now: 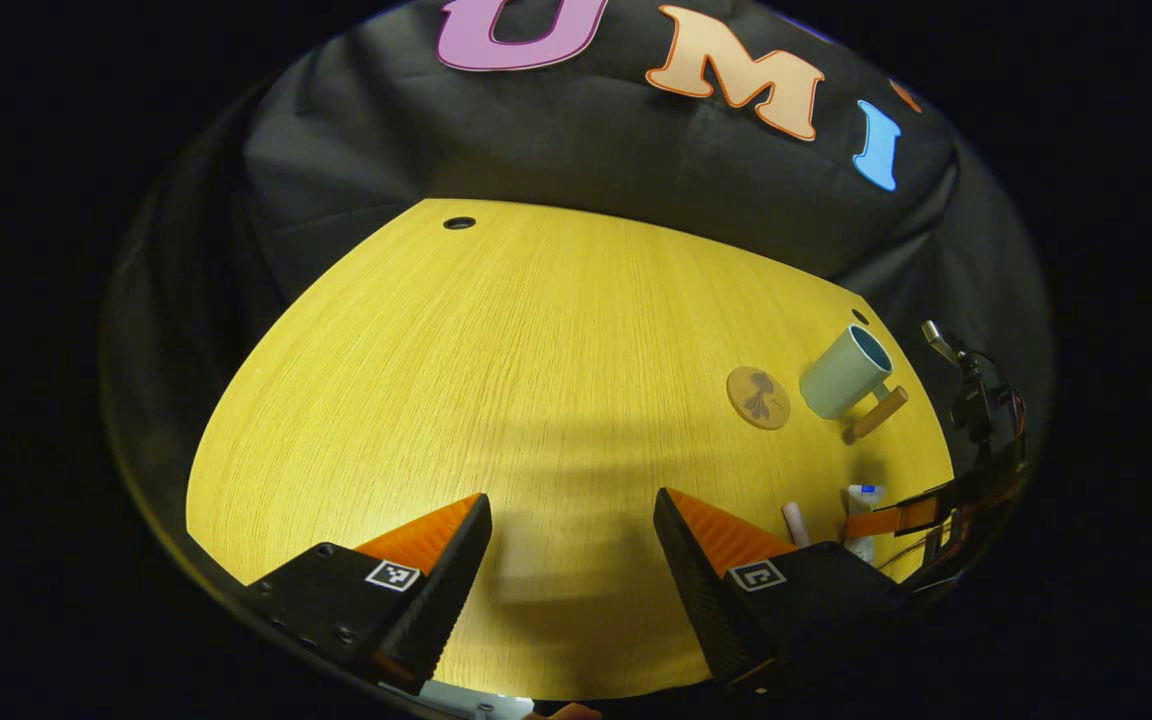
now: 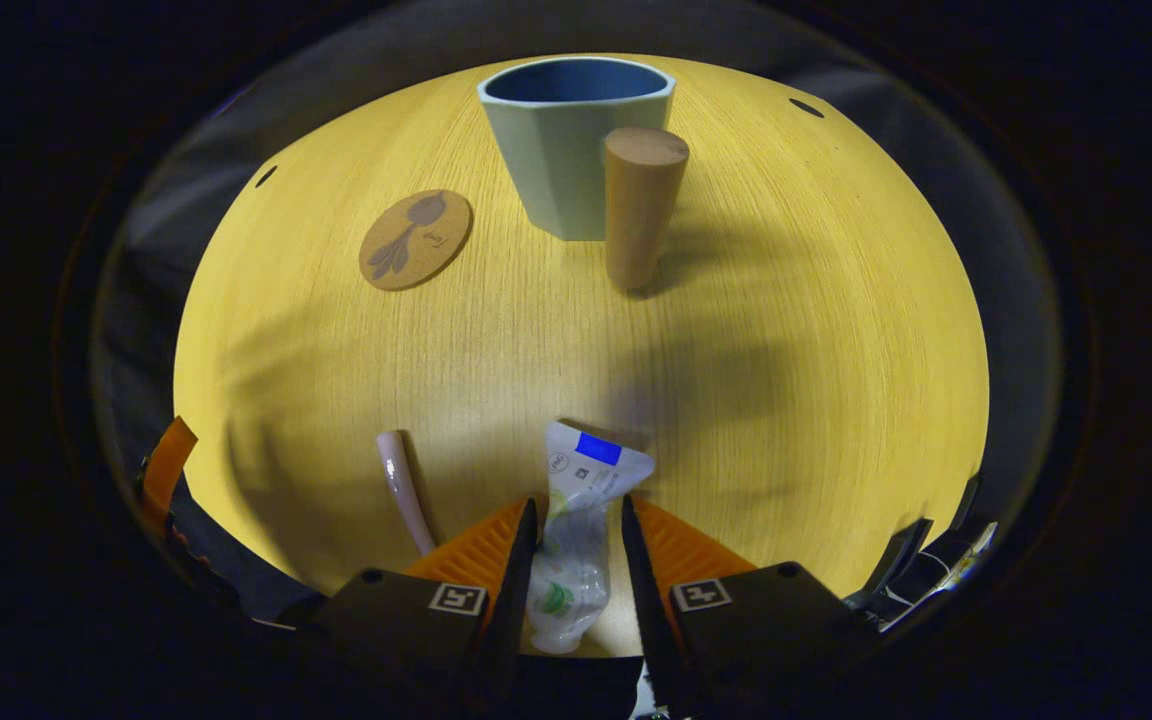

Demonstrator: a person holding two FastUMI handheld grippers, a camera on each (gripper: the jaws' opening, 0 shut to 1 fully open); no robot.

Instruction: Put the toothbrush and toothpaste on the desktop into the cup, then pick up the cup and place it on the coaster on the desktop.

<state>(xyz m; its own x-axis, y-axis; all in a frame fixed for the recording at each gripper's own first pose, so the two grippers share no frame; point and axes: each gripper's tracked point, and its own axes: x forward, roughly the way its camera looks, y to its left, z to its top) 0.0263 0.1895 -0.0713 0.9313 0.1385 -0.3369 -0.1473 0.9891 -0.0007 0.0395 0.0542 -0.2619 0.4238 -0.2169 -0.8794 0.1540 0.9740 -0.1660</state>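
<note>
The white toothpaste tube (image 2: 591, 465) lies between the fingers of my right gripper (image 2: 576, 515), which press on both its sides low over the wooden desktop (image 2: 786, 330). A pale pink toothbrush (image 2: 404, 490) lies just left of it. Farther ahead stands the pale green cup (image 2: 566, 150) with its wooden peg handle (image 2: 639, 200), and the round cork coaster (image 2: 415, 239) sits to its left. My left gripper (image 1: 571, 500) hovers open over bare desktop. In the left gripper view the cup (image 1: 844, 372), coaster (image 1: 758, 397), toothbrush (image 1: 796, 522) and toothpaste (image 1: 862, 500) sit far right.
The desktop (image 1: 496, 350) has small round holes near its far corners, one at the far left (image 1: 458, 223). Black cloth walls close in the booth behind and at the sides. The desk's edge runs close under both grippers.
</note>
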